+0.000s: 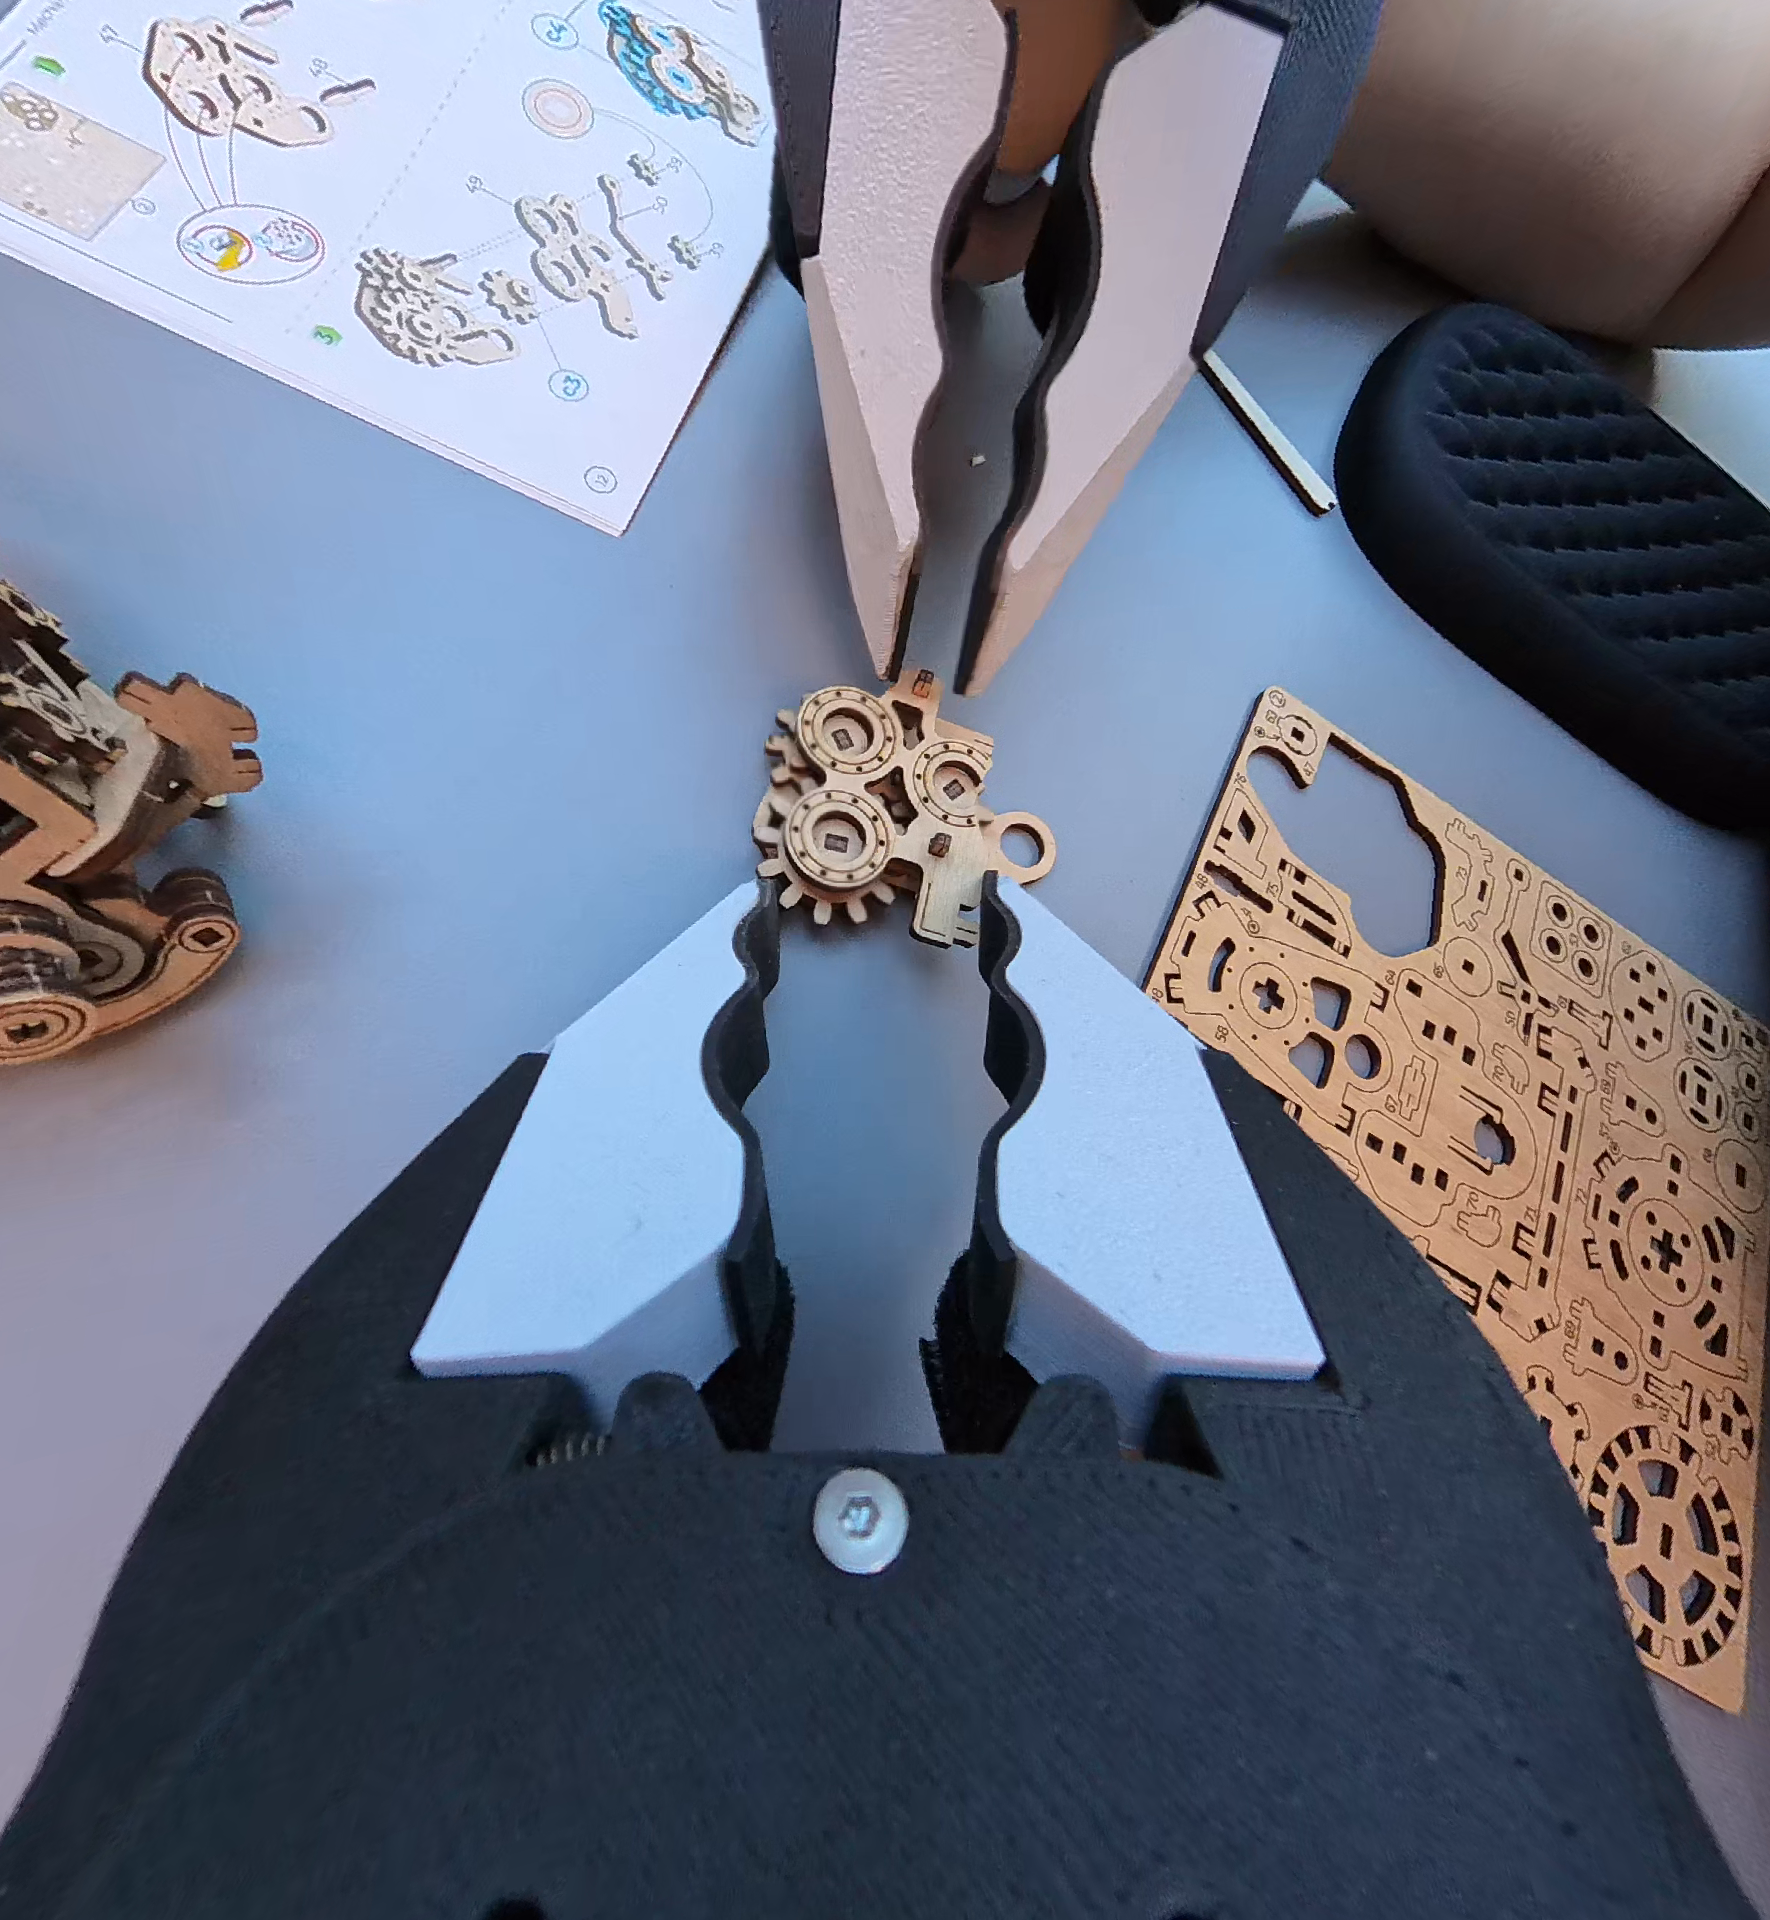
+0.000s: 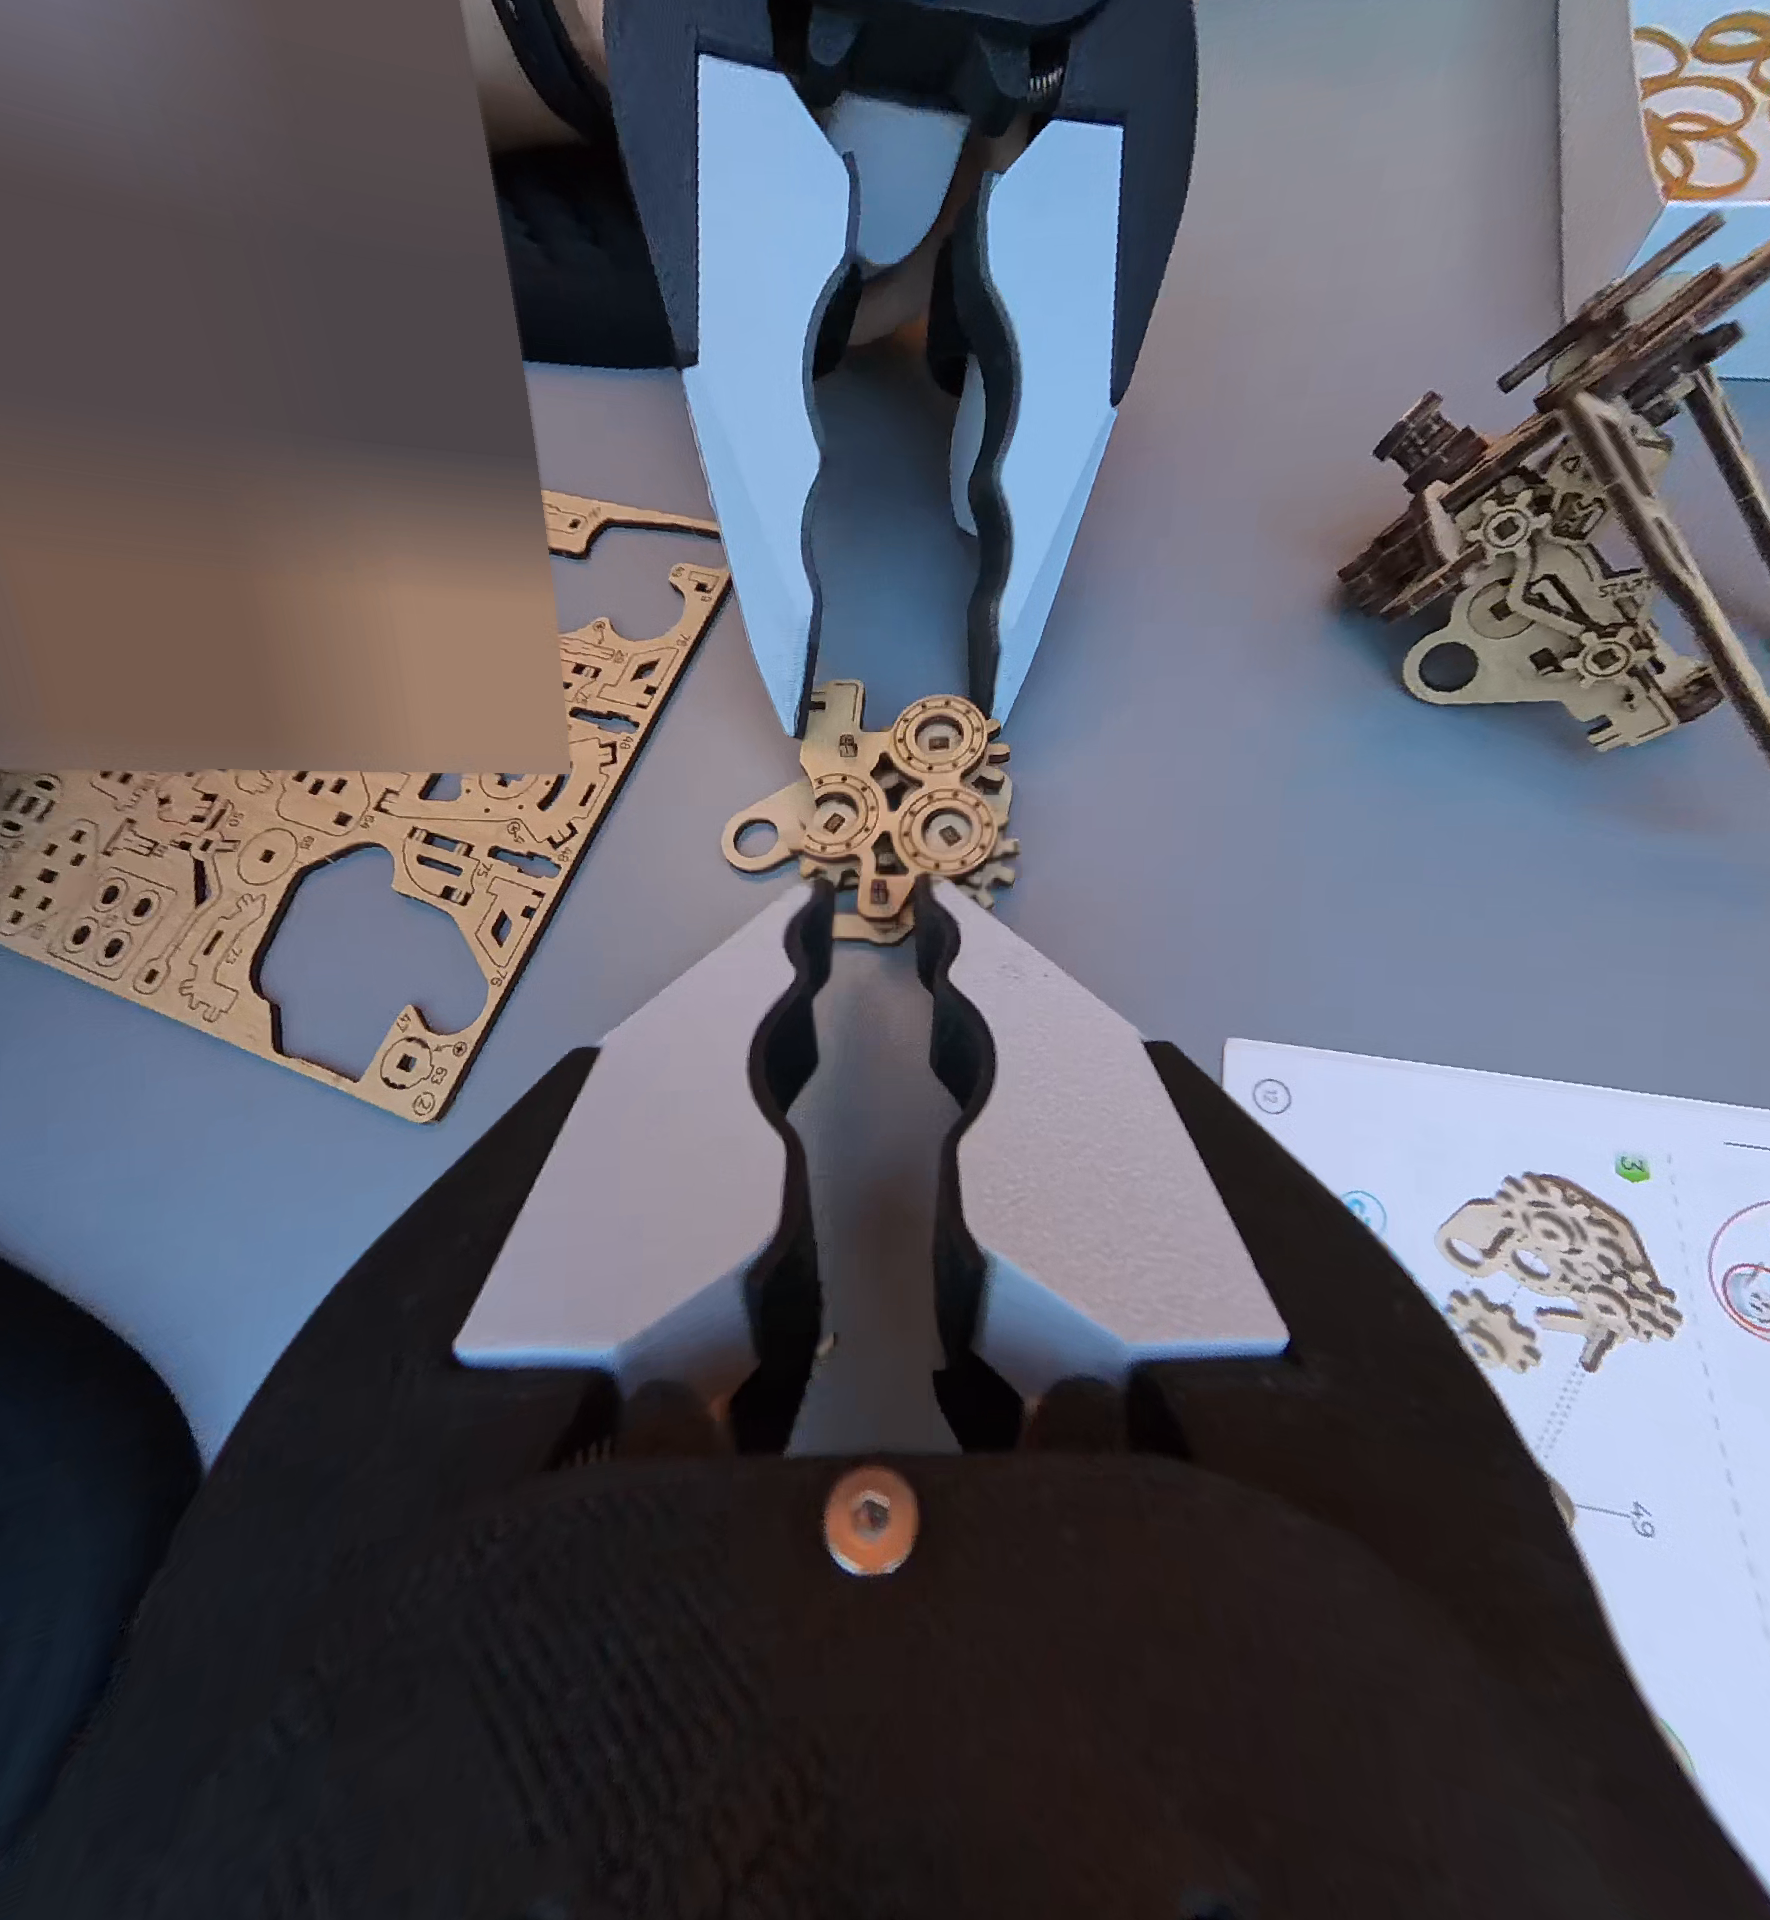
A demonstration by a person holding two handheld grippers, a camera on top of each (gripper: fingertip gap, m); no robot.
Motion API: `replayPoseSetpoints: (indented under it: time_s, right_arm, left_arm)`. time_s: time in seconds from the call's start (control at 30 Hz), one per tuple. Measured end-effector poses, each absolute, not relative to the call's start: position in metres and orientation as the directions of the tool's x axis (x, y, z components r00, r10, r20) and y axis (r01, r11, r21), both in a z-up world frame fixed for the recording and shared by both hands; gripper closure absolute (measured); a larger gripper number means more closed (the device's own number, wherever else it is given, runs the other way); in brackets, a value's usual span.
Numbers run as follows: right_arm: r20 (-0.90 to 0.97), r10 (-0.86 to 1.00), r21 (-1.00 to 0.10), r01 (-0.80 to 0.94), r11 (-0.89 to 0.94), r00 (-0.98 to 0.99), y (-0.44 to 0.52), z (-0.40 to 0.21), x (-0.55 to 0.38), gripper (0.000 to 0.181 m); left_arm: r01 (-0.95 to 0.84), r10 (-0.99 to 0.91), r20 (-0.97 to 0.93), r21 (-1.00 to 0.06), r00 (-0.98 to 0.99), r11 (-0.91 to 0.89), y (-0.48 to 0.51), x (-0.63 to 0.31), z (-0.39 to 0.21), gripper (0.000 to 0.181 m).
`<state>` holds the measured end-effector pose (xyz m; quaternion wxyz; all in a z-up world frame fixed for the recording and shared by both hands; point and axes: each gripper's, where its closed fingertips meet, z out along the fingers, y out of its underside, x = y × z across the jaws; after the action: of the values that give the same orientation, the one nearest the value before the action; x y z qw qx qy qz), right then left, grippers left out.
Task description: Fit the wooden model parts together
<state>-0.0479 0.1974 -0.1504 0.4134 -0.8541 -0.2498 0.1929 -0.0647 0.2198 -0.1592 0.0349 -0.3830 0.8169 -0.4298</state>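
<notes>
A small wooden gear assembly (image 1: 876,810) with three ringed discs and a loop lug sits low over the grey table, between the two grippers. My left gripper (image 1: 876,896) has its jaws set wide and closed on the assembly's near edge, over a gear and a tab. My right gripper (image 1: 935,675) comes in from the far side, almost fully closed on a small tab. In the right wrist view my right gripper (image 2: 870,899) pinches that tab of the assembly (image 2: 891,810). The left gripper (image 2: 900,717) holds the opposite edge.
A laser-cut wooden part sheet (image 1: 1483,1195) lies to the right. An instruction booklet (image 1: 341,208) lies at the far left. A partly built wooden model (image 1: 50,862) stands at the left. A black padded object (image 1: 1587,561) and a person's arm (image 1: 1587,135) are at the far right. Some 4 centimetres of space lies between my two pairs of fingers.
</notes>
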Motion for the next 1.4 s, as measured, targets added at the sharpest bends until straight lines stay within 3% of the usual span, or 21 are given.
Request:
replayPoseSetpoints:
  time_s: [0.2,0.43,0.53,0.63,0.83,1.1,1.17,1.27,1.4]
  right_arm:
    - [-0.2,0.552,-0.896,0.078,-0.438,0.809,0.216,-0.112,-0.043,0.16]
    - [-0.095,0.538,-0.791,0.266,-0.552,0.837,0.23,-0.15,-0.052,0.165]
    - [-0.137,0.545,-0.795,0.236,-0.559,0.827,0.232,-0.147,-0.059,0.167]
    - [-0.113,0.529,-0.776,0.258,-0.576,0.841,0.234,-0.151,-0.055,0.179]
    - [-0.029,0.542,-0.74,0.347,-0.576,0.84,0.232,-0.153,-0.056,0.177]
    - [-0.025,0.559,-0.755,0.351,-0.555,0.829,0.234,-0.152,-0.06,0.177]
    - [-0.102,0.543,-0.76,0.286,-0.583,0.834,0.232,-0.15,-0.06,0.163]
    - [-0.188,0.521,-0.782,0.194,-0.593,0.833,0.231,-0.144,-0.056,0.17]
    - [-0.158,0.53,-0.753,0.246,-0.61,0.833,0.227,-0.153,-0.056,0.167]
  left_arm:
    - [-0.596,-0.654,0.271,-0.727,-0.706,0.341,0.22,-0.065,-0.159,0.145]
    - [-0.595,-0.654,0.268,-0.726,-0.707,0.345,0.22,-0.065,-0.159,0.145]
    - [-0.595,-0.654,0.269,-0.726,-0.707,0.345,0.22,-0.064,-0.159,0.145]
    - [-0.593,-0.654,0.266,-0.726,-0.708,0.347,0.219,-0.064,-0.159,0.145]
    - [-0.59,-0.65,0.263,-0.726,-0.712,0.352,0.218,-0.065,-0.16,0.145]
    - [-0.592,-0.648,0.268,-0.726,-0.713,0.351,0.217,-0.065,-0.16,0.145]
    - [-0.59,-0.649,0.265,-0.727,-0.713,0.352,0.217,-0.065,-0.16,0.145]
    - [-0.591,-0.648,0.267,-0.727,-0.713,0.35,0.217,-0.065,-0.16,0.145]
    - [-0.591,-0.646,0.27,-0.727,-0.714,0.35,0.217,-0.065,-0.16,0.145]
